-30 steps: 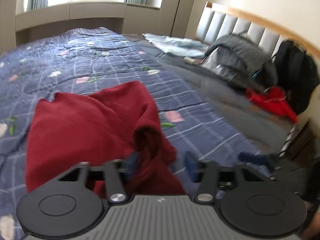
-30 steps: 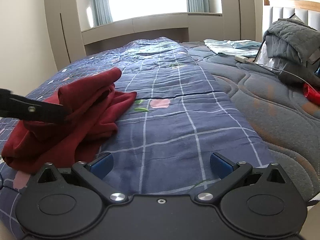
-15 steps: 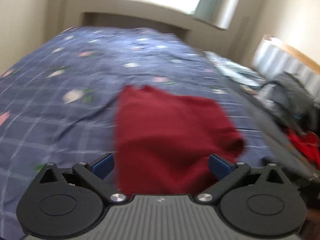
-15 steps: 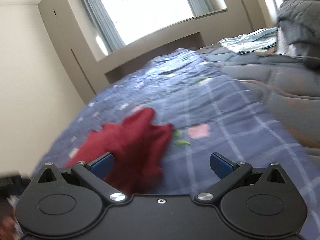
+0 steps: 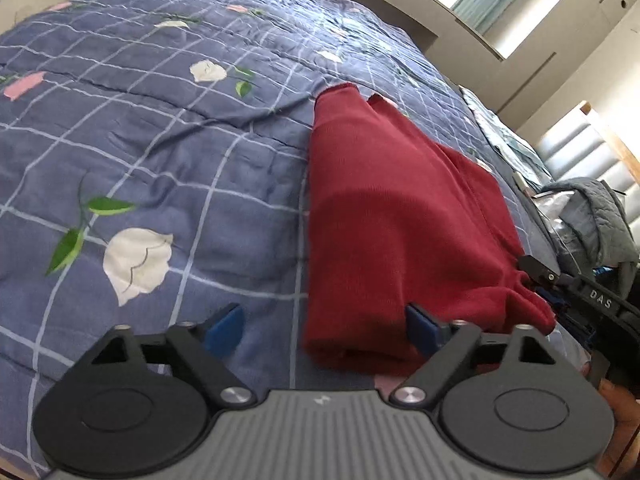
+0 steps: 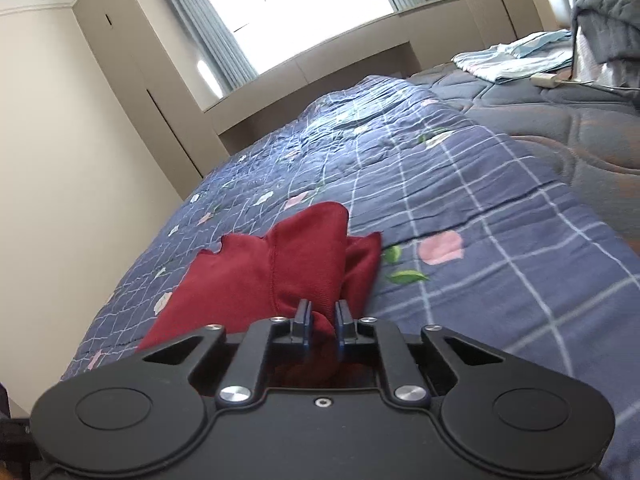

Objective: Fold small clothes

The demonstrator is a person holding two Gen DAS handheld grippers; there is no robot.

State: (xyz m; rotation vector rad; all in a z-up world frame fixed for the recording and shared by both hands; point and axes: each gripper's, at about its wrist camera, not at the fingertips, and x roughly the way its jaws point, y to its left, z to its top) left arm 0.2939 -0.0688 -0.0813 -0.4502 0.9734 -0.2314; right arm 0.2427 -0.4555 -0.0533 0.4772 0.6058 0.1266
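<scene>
Flattened since earlier: red garment [image 5: 400, 216] on bed [image 5: 160, 160]. Right gripper [image 6: 322, 320] closing, fingers pinching it; left gripper [image 5: 324, 326] closing, fingers spread.

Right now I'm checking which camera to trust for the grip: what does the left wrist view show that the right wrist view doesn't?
Only the left wrist view: the left gripper, its jaws closing around the near edge of the red garment but not yet pressing it, and the right gripper's tip from outside.

Only the right wrist view: the right gripper shut on bunched red cloth, and the window.

Both: the garment lying on the blue checked quilt.
</scene>
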